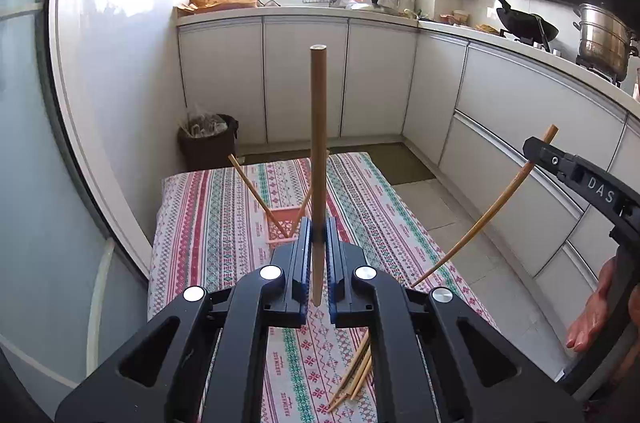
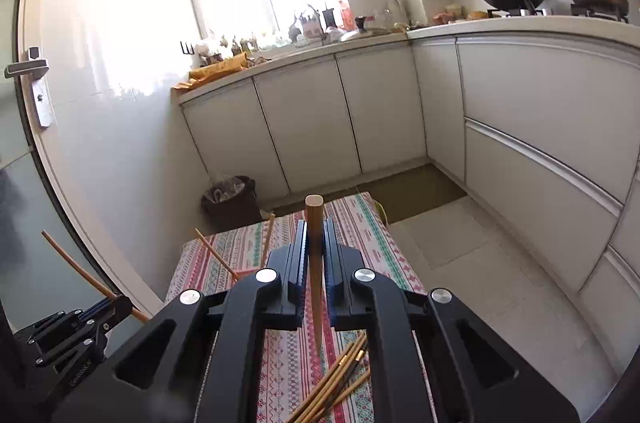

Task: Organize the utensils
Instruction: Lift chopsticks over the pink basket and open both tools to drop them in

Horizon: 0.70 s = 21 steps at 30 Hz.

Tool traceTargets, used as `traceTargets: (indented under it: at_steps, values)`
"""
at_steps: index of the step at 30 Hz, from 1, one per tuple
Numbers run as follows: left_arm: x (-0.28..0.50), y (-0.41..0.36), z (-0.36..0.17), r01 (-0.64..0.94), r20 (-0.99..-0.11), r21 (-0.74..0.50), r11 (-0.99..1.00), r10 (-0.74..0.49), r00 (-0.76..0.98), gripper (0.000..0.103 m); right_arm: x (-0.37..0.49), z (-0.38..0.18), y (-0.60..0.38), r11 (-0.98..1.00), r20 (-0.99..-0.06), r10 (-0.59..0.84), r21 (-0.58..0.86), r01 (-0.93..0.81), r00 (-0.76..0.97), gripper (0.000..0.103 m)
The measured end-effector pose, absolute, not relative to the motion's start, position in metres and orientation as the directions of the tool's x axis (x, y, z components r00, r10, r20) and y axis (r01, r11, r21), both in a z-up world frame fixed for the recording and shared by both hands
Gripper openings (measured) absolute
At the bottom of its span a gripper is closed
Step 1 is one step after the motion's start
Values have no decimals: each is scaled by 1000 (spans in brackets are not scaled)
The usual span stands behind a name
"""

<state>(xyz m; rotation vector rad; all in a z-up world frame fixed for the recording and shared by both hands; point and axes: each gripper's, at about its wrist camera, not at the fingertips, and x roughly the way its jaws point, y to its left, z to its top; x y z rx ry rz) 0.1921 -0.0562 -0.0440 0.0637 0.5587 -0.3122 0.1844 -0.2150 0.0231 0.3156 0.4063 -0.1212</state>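
Chopsticks held one per gripper above a cloth-covered worktop [image 1: 224,223]: the left gripper [image 1: 319,235] is clenched on a chopstick [image 1: 318,143] standing upright between its fingers, and the right gripper [image 2: 316,243] is clenched on a second chopstick [image 2: 315,263], thick end up. Two more chopsticks [image 1: 256,193] lean in a pink basket [image 1: 280,223] on the cloth, and a loose bundle [image 2: 340,379] lies near the worktop's front edge.

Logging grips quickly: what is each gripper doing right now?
Left gripper: closed on one chopstick.
Right gripper: closed on another chopstick.
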Motion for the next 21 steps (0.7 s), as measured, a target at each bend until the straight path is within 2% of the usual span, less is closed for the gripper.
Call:
traceTargets:
  at_steps: [12,21]
  values:
    - [234,-44,-8,270,-444,6,963,-239,863,6,225,85,-206,948,-265,-30,300,111,964,8]
    - [302,-43,-23,271,-475,-41,962,-258,841,6,290,75,-197,933,-257,20,353,74,966,8]
